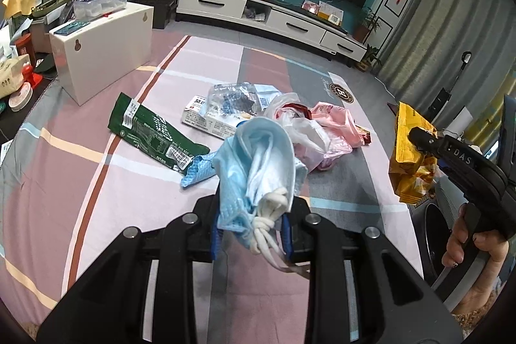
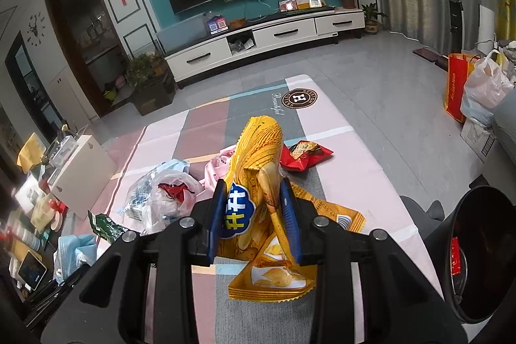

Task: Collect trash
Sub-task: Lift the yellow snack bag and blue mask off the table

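My left gripper (image 1: 251,215) is shut on a crumpled blue face mask (image 1: 258,157) with white ear loops, lifted above the table. My right gripper (image 2: 254,208) is shut on a yellow chip bag (image 2: 261,157), also off the table; it shows at the right of the left wrist view as the chip bag (image 1: 409,163) in the right gripper (image 1: 422,141), held by a hand (image 1: 467,244). On the plaid tablecloth (image 1: 96,182) lie a green wrapper (image 1: 151,131), a white box with clear packaging (image 1: 222,112), white and pink plastic bags (image 1: 322,131) and a red snack packet (image 2: 304,153).
A black trash bin (image 2: 480,250) stands by the table's right edge, with something red inside. A white box (image 1: 103,50) stands at the table's left, with clutter beyond it. A TV cabinet (image 2: 264,44) lines the far wall. Shopping bags (image 2: 474,86) sit on the floor at right.
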`<state>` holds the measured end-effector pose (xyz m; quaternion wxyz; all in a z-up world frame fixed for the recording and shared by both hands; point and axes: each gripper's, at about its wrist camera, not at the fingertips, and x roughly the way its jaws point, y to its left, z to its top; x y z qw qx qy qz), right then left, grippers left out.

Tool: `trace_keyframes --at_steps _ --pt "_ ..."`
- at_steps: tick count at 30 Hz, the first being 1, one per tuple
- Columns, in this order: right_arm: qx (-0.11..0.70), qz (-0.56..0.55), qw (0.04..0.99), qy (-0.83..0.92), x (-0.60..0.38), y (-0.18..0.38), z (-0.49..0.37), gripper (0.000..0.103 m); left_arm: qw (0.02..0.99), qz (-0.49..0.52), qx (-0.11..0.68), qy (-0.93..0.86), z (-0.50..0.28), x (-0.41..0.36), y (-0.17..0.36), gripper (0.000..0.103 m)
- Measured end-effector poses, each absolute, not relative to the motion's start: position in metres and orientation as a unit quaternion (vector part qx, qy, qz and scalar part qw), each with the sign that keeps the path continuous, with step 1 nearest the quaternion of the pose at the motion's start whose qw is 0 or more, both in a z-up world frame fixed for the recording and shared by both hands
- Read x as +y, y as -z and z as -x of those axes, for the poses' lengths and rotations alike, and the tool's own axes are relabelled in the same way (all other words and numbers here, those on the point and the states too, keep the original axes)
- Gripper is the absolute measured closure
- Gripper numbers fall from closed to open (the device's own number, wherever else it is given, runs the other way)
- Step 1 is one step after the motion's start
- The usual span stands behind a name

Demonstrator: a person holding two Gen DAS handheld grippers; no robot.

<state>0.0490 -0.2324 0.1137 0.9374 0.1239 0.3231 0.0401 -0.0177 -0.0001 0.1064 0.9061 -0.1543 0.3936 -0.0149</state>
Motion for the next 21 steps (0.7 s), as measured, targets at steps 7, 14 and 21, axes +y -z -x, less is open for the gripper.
trace_keyframes --at_steps 7,14,21 --pt "0.318 -0.129 0.938 -0.043 -0.236 -0.116 -0.046 0.069 0.912 0.139 0.386 0.015 0.020 -0.006 -0.110 0.074" --pt "0.316 -0.132 0.939 -0.045 -0.238 -0.118 -0.043 0.069 0.918 0.124 0.376 0.015 0.023 -0.011 -0.114 0.074" --pt "0.309 -0.130 0.941 -0.039 -0.239 -0.120 -0.041 0.069 0.921 0.124 0.368 0.017 0.027 -0.012 -0.118 0.074"
